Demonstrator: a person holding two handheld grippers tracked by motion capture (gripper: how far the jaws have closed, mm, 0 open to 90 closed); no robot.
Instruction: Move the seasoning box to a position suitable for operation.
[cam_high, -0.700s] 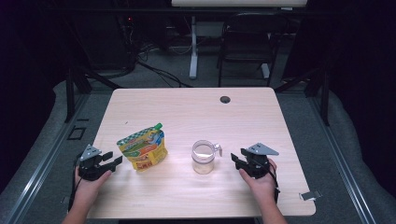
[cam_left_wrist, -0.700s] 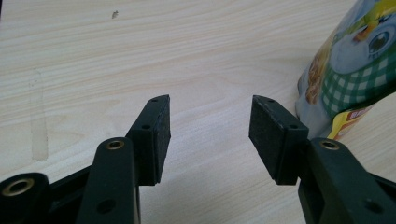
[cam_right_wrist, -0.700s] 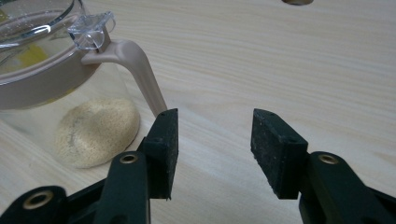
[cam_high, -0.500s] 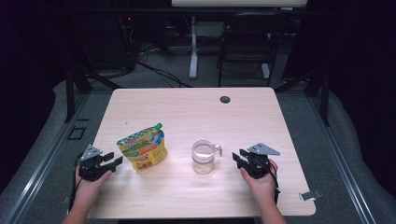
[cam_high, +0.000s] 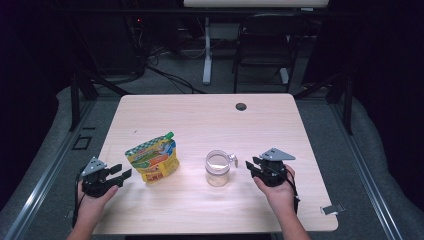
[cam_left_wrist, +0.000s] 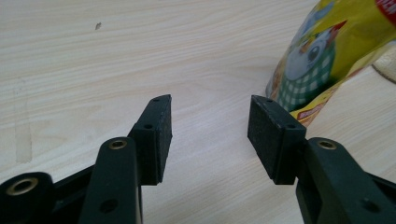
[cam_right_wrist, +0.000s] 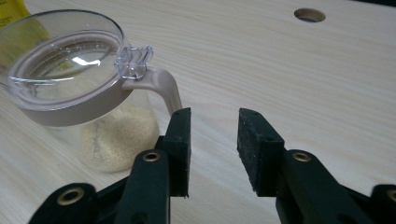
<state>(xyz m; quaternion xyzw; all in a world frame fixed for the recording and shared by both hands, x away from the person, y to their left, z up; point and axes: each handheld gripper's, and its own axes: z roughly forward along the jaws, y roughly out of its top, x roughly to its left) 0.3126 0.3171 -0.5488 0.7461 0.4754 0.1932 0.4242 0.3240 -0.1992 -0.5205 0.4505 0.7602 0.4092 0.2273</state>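
1. Pouch (cam_high: 152, 159) of snack or drink mix, yellow with a green cap at its far corner, stands on the counter (cam_high: 200, 115) at the near left. It looks light and soft, a flexible film bag that would crumple or slide if squeezed in the middle. I judge the firmer sealed side edge or the neck under the cap to be the safer place to pinch.

2. Left gripper (cam_high: 120, 173) hovers just left of the pouch, held in the person's left hand (cam_high: 95, 197). Its jaws stand wide apart with nothing between them. In the left gripper view the pouch (cam_left_wrist: 327, 56) lies just beyond the right-side pad (cam_left_wrist: 266, 135), close but apart.

3. Jar (cam_high: 218, 168), clear with a beige rim, a transparent lid and a small handle, stands near the middle of the counter, right of the pouch. A low layer of pale grains sits in it, so it is probably fairly light, but rigid and smooth, likely slippery on its wall. The handle (cam_right_wrist: 161, 88) or lid tab (cam_right_wrist: 135, 63) offers a surer hold.

4. Right gripper (cam_high: 251, 166) sits just right of the jar, jaws open and empty, the left-side pad (cam_right_wrist: 180, 140) next to the handle; whether they touch I cannot tell.
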